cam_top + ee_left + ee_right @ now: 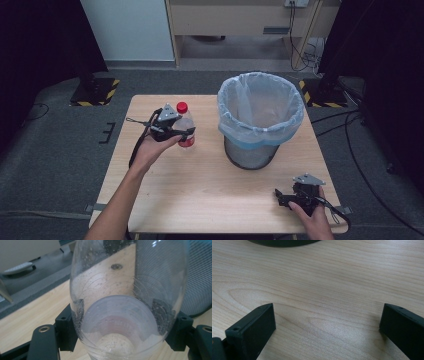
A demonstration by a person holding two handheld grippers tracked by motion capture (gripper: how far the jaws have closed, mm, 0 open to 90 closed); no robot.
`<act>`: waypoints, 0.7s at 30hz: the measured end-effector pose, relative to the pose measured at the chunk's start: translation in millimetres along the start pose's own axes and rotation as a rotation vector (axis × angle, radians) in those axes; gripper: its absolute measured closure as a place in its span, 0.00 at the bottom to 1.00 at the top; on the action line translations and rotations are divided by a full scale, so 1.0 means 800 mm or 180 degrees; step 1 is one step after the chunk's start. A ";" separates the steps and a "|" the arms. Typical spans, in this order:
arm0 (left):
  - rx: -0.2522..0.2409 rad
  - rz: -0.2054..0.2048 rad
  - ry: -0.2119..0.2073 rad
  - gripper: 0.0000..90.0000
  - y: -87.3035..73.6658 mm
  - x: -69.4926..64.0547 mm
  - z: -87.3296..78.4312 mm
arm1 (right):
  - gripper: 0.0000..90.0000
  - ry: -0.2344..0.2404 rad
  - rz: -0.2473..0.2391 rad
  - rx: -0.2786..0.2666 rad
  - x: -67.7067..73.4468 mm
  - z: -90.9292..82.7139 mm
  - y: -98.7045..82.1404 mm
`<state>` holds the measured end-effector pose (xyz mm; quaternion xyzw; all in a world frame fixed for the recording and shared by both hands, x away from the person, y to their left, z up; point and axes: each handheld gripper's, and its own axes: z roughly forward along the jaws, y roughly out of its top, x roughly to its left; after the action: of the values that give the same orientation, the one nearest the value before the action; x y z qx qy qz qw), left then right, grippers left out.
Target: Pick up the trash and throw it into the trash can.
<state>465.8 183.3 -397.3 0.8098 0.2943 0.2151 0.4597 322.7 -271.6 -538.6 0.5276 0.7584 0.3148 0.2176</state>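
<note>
While L tongs (182, 132) clamp clear bottle (185, 125) upright on worktop (210, 190) | R tongs (282, 196) apart, idle near-right | next prob: lift, carry right to bin (260, 117)

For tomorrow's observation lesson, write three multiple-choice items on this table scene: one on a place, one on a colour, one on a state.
1. Where does the bin stand relative to the bottle?
A. To its right
B. To its left
C. On top of it

2. What colour is the bottle's cap?
A. Blue
B. Red
C. Green

3. How is the right gripper?
A. Shut on the bottle
B. Shut on a cup
C. Open

Key: 1 A, the high view shows it. 2 B, the cap is red. 3 C, its jaws stand apart over bare wood.
</note>
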 end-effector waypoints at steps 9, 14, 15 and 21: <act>-0.0097 0.0136 -0.0115 0.30 0.036 -0.001 -0.024 | 0.00 0.0000 0.0000 0.0000 0.000 0.000 0.000; -0.0132 0.0217 -0.0165 0.30 0.052 -0.002 -0.034 | 0.00 0.0000 0.0000 0.0000 0.000 0.000 0.000; -0.0137 0.0237 -0.0176 0.30 0.055 -0.003 -0.035 | 0.00 0.0000 0.0001 0.0001 0.000 0.000 0.000; -0.0209 0.0284 -0.0210 0.30 0.076 -0.005 -0.047 | 0.00 0.0000 0.0000 0.0001 0.000 0.000 0.000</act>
<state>456.1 179.3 -326.1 0.8133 0.2353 0.2182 0.4854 322.7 -271.6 -538.6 0.5277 0.7584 0.3148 0.2176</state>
